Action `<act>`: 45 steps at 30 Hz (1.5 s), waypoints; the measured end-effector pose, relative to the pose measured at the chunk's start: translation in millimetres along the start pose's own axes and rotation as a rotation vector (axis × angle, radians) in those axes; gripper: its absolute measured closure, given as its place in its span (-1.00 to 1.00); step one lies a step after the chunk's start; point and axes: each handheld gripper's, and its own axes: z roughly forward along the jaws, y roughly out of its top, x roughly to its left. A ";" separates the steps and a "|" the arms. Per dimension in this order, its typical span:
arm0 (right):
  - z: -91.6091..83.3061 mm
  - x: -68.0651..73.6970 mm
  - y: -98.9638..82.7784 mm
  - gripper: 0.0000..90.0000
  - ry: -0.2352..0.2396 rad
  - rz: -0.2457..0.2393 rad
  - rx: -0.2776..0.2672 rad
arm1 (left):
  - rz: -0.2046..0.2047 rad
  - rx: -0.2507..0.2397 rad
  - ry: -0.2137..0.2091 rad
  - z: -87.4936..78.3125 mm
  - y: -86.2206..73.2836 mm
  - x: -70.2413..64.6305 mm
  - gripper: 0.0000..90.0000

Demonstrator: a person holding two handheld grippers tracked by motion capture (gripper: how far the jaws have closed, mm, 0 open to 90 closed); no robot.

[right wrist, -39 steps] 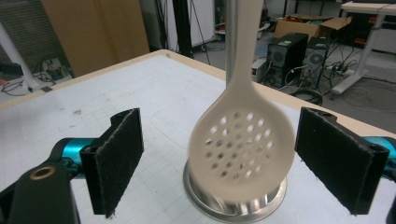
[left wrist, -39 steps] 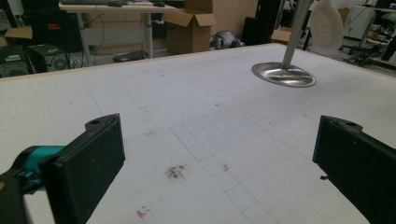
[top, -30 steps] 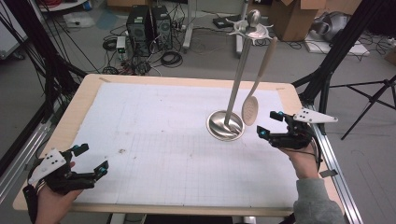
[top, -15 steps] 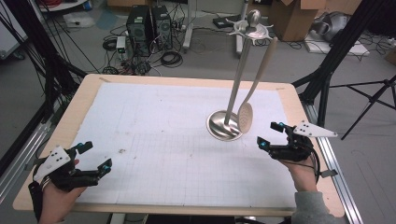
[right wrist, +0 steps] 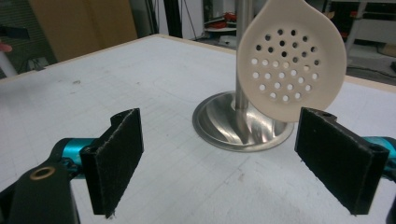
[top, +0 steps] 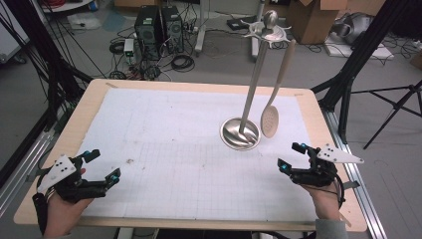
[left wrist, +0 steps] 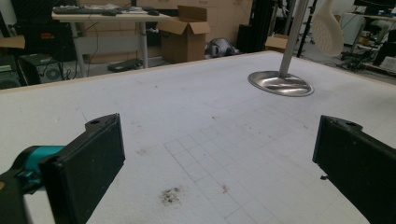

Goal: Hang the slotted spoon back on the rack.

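Note:
A steel utensil stand with a round base and tall pole stands right of the table's middle. A cream slotted spoon hangs from a hook at its top, its perforated bowl dangling just above the base. My right gripper rests open near the front right edge, its jaws wide apart and empty, a short way in front of the spoon. My left gripper sits open and empty at the front left corner, far from the stand.
A white gridded mat covers the wooden table. A small dark smudge marks the mat ahead of the left gripper. Computers, cables, boxes and tripod legs stand on the floor beyond the table.
The right gripper has drawn back from the stand toward the front edge. The hanging spoon has swung slightly. The left gripper has shifted a little toward the front.

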 end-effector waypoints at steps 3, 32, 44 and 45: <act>-7.0 0.4 -7.3 -0.68 -0.029 -0.003 -0.033 | 0.002 0.002 0.002 -0.1 -0.4 0.2 -0.94; -46.7 -3.1 -49.3 -0.68 -0.157 0.049 -0.081 | 0.000 0.006 0.032 -4.3 -4.6 2.5 -0.94; -53.0 -8.8 -62.8 -0.69 -0.197 0.078 -0.086 | -0.010 0.015 0.062 -6.6 -11.9 8.1 -0.94; -52.5 -9.1 -63.4 -0.69 -0.200 0.077 -0.085 | -0.009 0.018 0.066 -7.6 -12.2 9.2 -0.94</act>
